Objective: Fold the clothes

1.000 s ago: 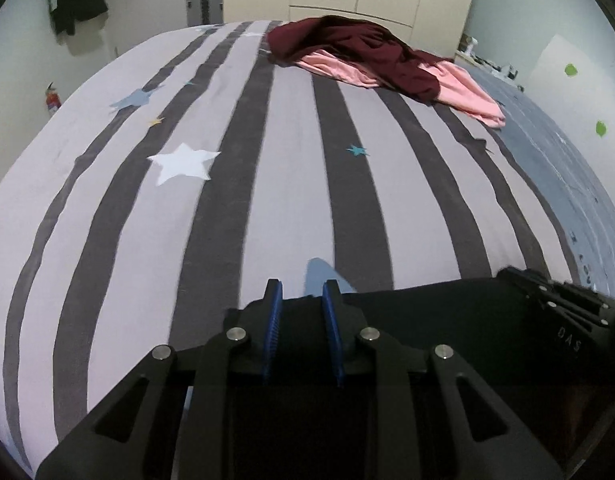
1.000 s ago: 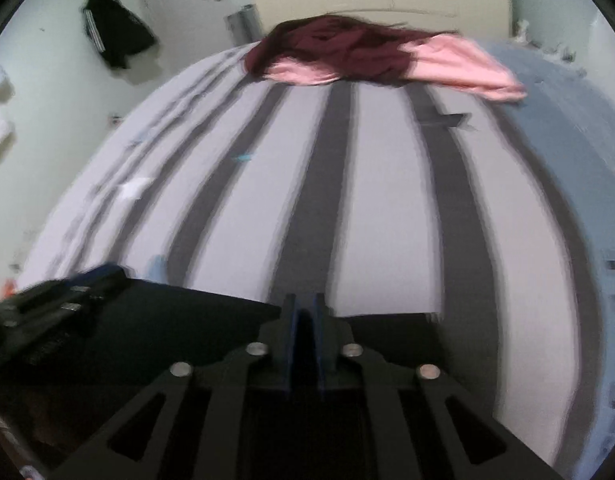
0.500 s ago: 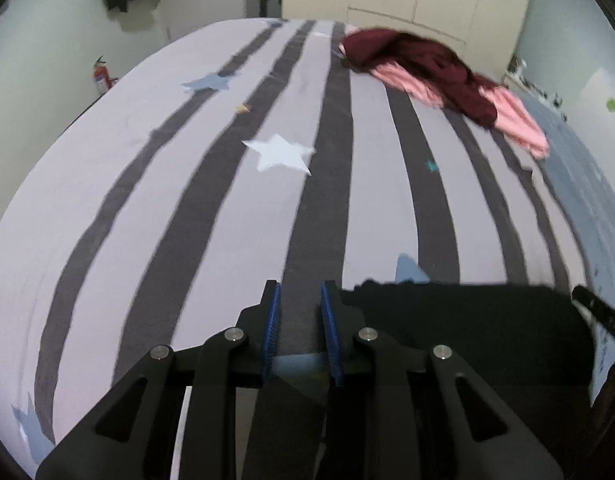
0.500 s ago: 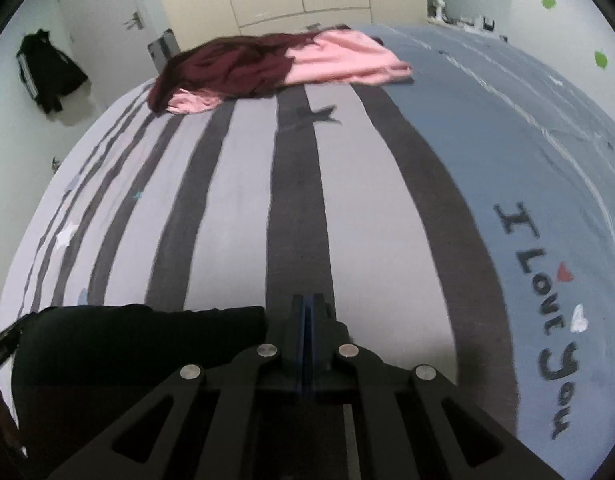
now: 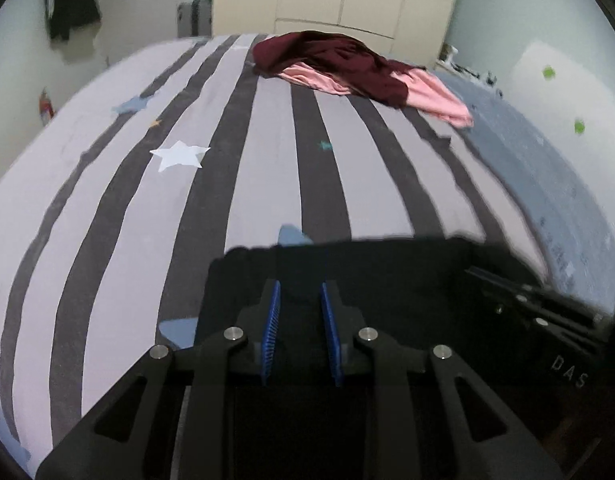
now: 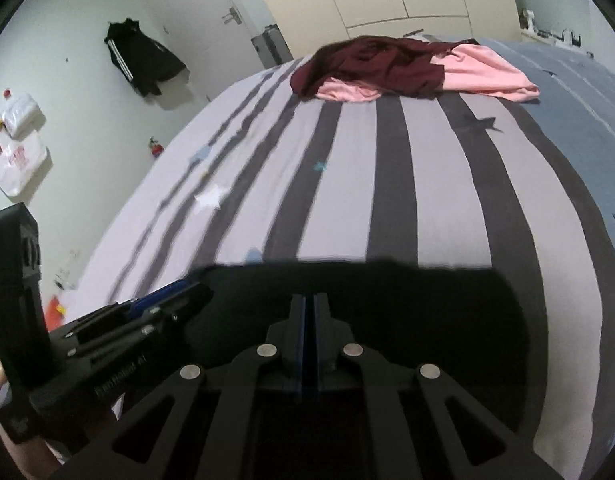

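Both grippers have swung back over the black garment (image 5: 387, 276) since half a second ago. Left gripper (image 5: 301, 300): blue pads slightly apart, dark cloth between; grip unclear. Right gripper (image 6: 309, 312): pads pressed together at garment's near edge. Garment lies flat on striped bed (image 6: 391, 184); maroon-pink pile (image 6: 391, 68) at far end.

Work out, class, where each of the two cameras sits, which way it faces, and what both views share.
Left wrist: on the left gripper, facing down the striped bed; the right gripper enters at right.
Right wrist: on the right gripper, facing likewise; the left gripper enters at left.
Shared: black garment, maroon and pink clothes pile, wardrobe.
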